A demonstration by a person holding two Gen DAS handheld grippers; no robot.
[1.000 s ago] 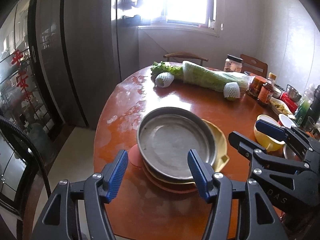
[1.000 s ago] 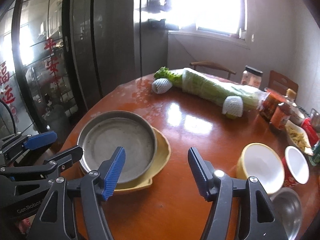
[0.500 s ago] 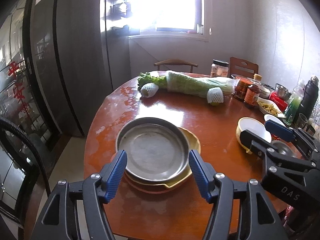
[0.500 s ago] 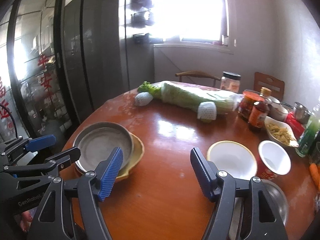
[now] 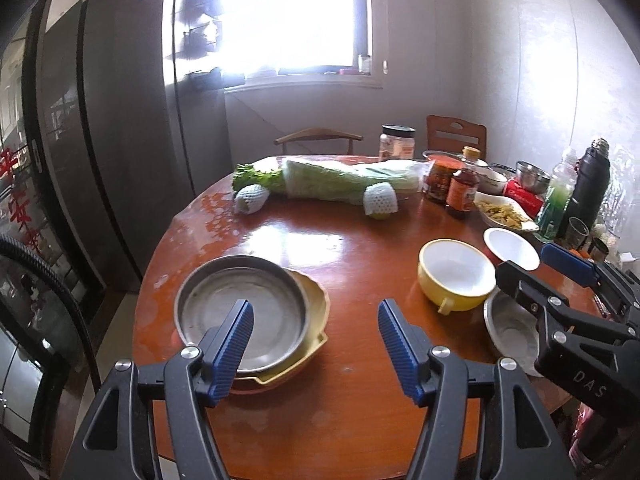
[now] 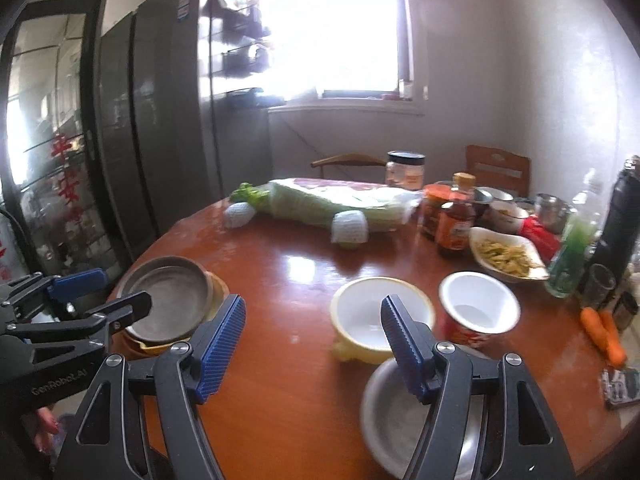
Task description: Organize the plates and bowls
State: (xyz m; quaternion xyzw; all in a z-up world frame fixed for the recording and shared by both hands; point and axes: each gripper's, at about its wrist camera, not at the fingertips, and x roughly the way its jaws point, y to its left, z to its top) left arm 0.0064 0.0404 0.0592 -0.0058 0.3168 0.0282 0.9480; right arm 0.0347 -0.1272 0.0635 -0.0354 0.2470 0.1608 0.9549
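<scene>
A steel plate (image 5: 240, 308) tops a stack with a yellow plate (image 5: 316, 304) and a reddish one beneath, at the table's near left. To the right stand a yellow bowl (image 5: 456, 276), a white-lined red cup bowl (image 5: 510, 242) and a steel bowl (image 5: 510, 330). My left gripper (image 5: 314, 312) hovers open above the table, its left finger over the stack. My right gripper (image 6: 312, 312) is open and empty, with its right finger over the yellow bowl (image 6: 360, 316) and steel bowl (image 6: 392, 412). Each gripper shows in the other's view, the right gripper (image 5: 526, 262) and the left gripper (image 6: 122, 286).
A wrapped cabbage (image 5: 344, 180) and two netted fruits lie at the far side. Jars, sauce bottles (image 6: 454, 220), a dish of food (image 6: 506, 254), a flask and carrots (image 6: 602, 330) crowd the right edge. Two chairs stand behind the round wooden table (image 5: 320, 248). A dark fridge is on the left.
Both grippers have drawn back from the plate stack and risen a little. The views have swung right, so the bowls now show. The right jaws stand slightly wider.
</scene>
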